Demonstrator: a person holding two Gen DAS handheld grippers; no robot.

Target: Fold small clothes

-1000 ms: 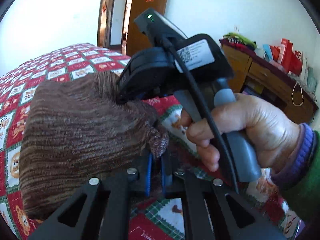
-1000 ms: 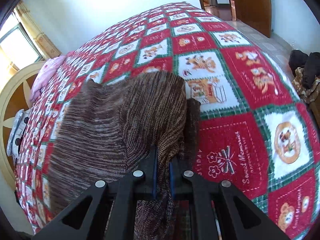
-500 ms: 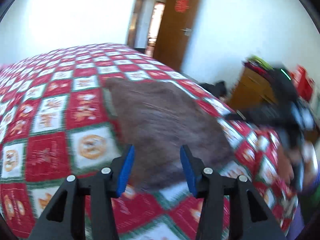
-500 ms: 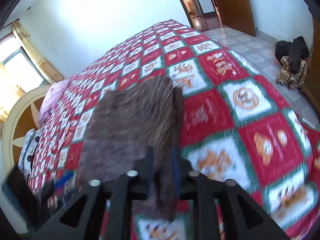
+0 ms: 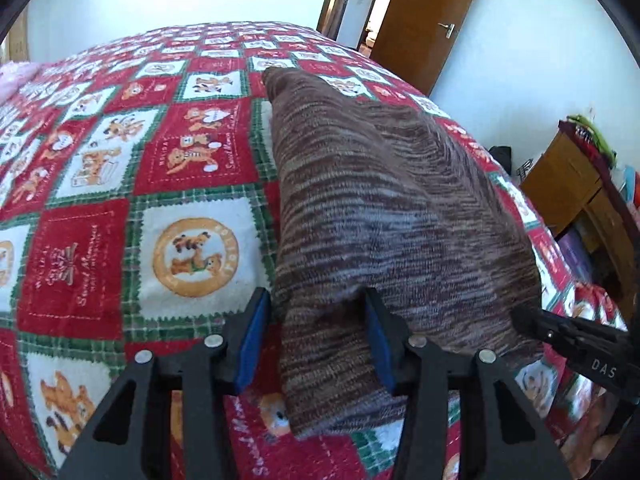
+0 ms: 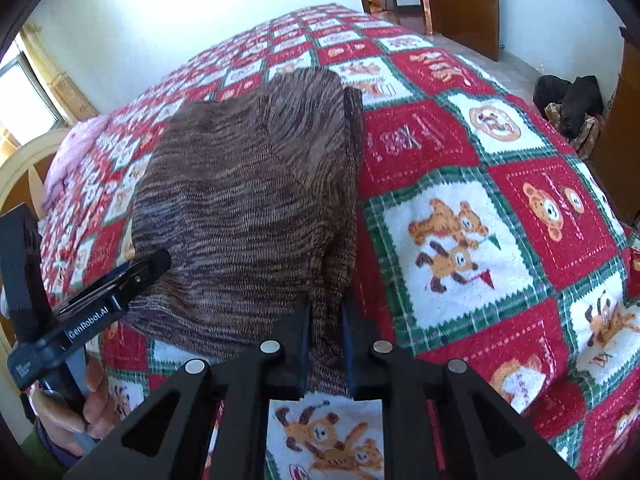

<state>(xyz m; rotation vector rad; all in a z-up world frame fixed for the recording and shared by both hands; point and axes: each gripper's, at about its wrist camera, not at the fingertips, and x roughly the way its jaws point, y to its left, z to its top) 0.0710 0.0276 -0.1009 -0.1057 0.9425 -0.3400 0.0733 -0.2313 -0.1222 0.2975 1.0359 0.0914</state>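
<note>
Grippers first, since they're closest. Left gripper (image 5: 316, 344) has its jaws spread wide w/ the near left corner of the brown knit garment (image 5: 384, 216) sitting between the blue pads (image 5: 250, 344), not pinched yet. That's new: 1 s ago it was clamped on a bunched bit of the knit, half a sec ago it was open and off the fabric, now it's back in at the corner. Right gripper (image 6: 324, 344) is still clamped tight on the near right edge of the garment (image 6: 248, 196), same grip as before.

Further out, the garment lies spread along the red teddy-bear quilt (image 5: 80, 256), reaching away toward the door (image 5: 432, 24). A narrow darker strip pokes out along its far right edge in the right view, prob a tucked layer underneath.

So imo the left side let go to re-grip at a better spot. Once it closes, both near corners are held and the near hem can be carried over toward the far end for the next fold.
</note>
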